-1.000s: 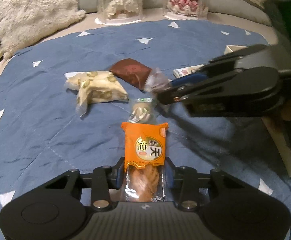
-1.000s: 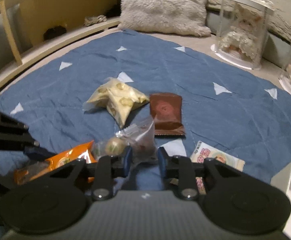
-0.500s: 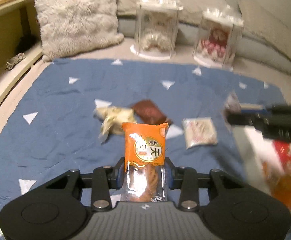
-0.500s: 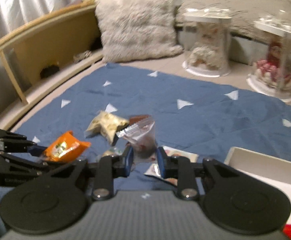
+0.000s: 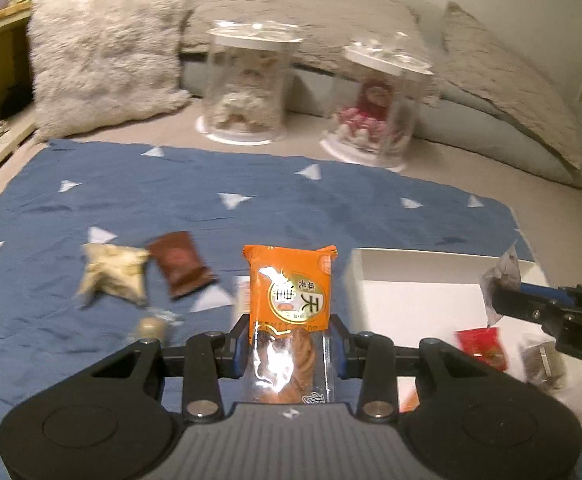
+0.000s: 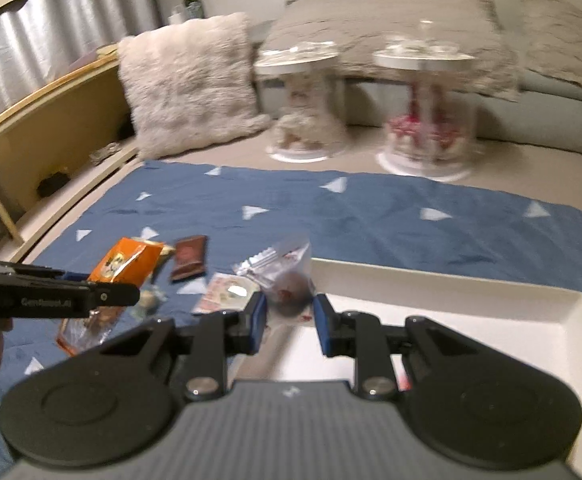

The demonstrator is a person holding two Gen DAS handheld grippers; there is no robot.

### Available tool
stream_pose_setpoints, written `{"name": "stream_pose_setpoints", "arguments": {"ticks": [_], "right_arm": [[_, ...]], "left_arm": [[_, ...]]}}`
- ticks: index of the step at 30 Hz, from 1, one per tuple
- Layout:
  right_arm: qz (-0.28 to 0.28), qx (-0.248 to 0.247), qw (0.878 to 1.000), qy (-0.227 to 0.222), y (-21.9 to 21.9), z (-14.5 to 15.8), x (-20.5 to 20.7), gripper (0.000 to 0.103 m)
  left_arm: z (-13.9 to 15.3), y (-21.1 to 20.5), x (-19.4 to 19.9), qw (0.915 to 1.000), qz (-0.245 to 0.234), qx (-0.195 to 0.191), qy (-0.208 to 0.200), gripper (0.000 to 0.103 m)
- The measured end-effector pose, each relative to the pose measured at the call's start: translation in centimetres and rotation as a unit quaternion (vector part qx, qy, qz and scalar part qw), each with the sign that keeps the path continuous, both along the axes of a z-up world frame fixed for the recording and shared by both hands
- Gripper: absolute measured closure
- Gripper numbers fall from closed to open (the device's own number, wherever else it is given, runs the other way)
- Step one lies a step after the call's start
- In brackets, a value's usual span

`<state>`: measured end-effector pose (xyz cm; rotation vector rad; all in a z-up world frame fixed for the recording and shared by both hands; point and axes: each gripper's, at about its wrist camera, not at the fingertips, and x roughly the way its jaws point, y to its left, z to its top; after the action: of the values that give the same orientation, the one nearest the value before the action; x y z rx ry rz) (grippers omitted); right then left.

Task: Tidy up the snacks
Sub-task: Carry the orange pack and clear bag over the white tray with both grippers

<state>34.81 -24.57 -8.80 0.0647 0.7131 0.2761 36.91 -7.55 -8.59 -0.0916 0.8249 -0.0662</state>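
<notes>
A home, probably a bedroom: a bed with a blue blanket [image 5: 251, 216], a fluffy pillow [image 5: 103, 52] at 11 o'clock, clear doll cases [image 5: 247, 84], and a curtain [image 6: 51, 56] beside a wooden frame [image 6: 39, 104].

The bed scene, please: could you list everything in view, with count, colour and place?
blanket: one, blue with white triangles, spread on the bed
tray: one, white, right side of blanket
orange packet: one, held in left gripper
clear packet: one, dark contents, held in right gripper
brown packet: one, on blanket
cream packet: one, left of brown packet
red packet: one, in tray
display jars: two, clear, behind blanket
fluffy cushion: one, cream, back left
left gripper: black, shut on packet
right gripper: black, shut on packet
</notes>
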Motion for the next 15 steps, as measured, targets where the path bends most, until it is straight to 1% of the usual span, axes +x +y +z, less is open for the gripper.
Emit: {"name": "stream_pose_setpoints", "arguments": {"ticks": [9, 15], "right_arm": [[-0.063, -0.008, 0.998, -0.002, -6.7, 0.4, -3.8, 0.072], [-0.101, 0.002, 0.995, 0.002, -10.4, 0.2, -5.8, 0.072]], "left_arm": [[0.2, -7.0, 0.2, 0.9994, -0.028, -0.018, -0.003, 0.062], [-0.6, -10.9, 1.0, 0.9988, -0.036, -0.032, 0.003, 0.062]]}}
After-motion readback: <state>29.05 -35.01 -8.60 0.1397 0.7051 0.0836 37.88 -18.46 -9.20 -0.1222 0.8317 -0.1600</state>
